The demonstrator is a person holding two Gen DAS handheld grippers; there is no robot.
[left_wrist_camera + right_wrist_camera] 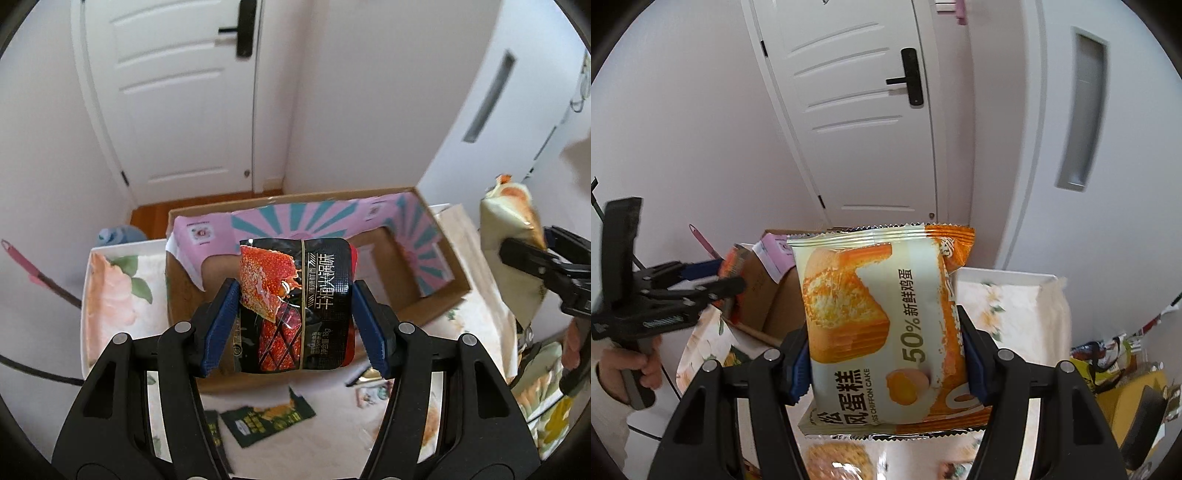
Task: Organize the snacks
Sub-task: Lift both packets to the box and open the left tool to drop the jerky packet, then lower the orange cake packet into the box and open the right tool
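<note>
My left gripper (295, 325) is shut on a black and red snack packet (295, 306), its blue pads pressing both sides. The packet hangs above the open cardboard box (369, 280) with a pink and teal lining. My right gripper (886, 354) is shut on an orange and white chiffon cake packet (882, 325), held up in front of the door. In the left wrist view that cake packet (513, 247) shows at the right edge, clamped by the right gripper (532, 258). In the right wrist view the left gripper (713, 280) appears at the left, held by a hand (646, 365).
The box stands on a floral-cloth table (110, 295). Green snack packets (266, 417) lie on the cloth below the box. More snacks and a yellow item (1123, 380) sit at the right. A white door (177, 92) and walls stand behind. A pink-handled stick (29, 273) leans at left.
</note>
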